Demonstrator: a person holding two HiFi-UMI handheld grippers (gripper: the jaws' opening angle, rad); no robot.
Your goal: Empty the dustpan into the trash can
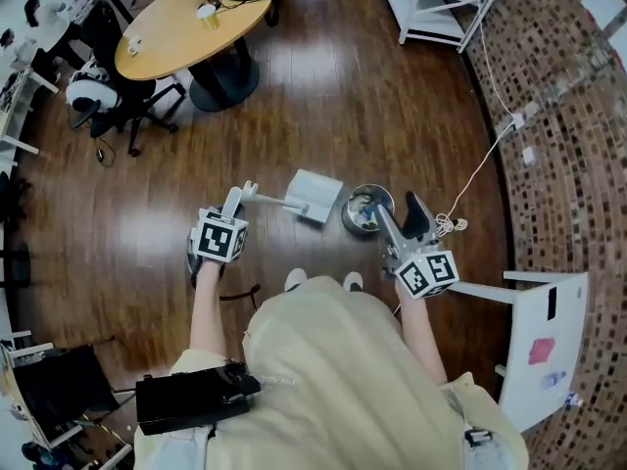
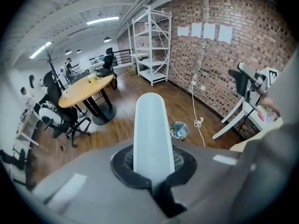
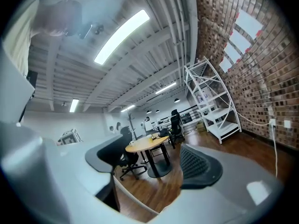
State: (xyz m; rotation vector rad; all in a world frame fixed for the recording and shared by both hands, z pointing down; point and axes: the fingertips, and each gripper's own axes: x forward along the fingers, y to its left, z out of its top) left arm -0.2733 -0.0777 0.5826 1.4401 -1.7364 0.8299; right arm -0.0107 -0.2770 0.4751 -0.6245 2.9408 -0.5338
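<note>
a: how will the dustpan (image 1: 315, 196) handle?
b: light, stiff plastic, we reckon. our left gripper (image 1: 232, 204) is clamped on its long handle (image 2: 150, 134), and the scoop end is just beside the trash can (image 1: 367, 211). gripped this far back, it could twist when we tip it.
a: our right gripper (image 1: 402, 221)?
b: jaws apart, nothing in them.

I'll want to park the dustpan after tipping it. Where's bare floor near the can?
The widest bare floor lies between the table, the shelf and the dustpan. Another patch lies between the dustpan and the office chair. Right of the can it's tight: cord, then brick wall.
</note>
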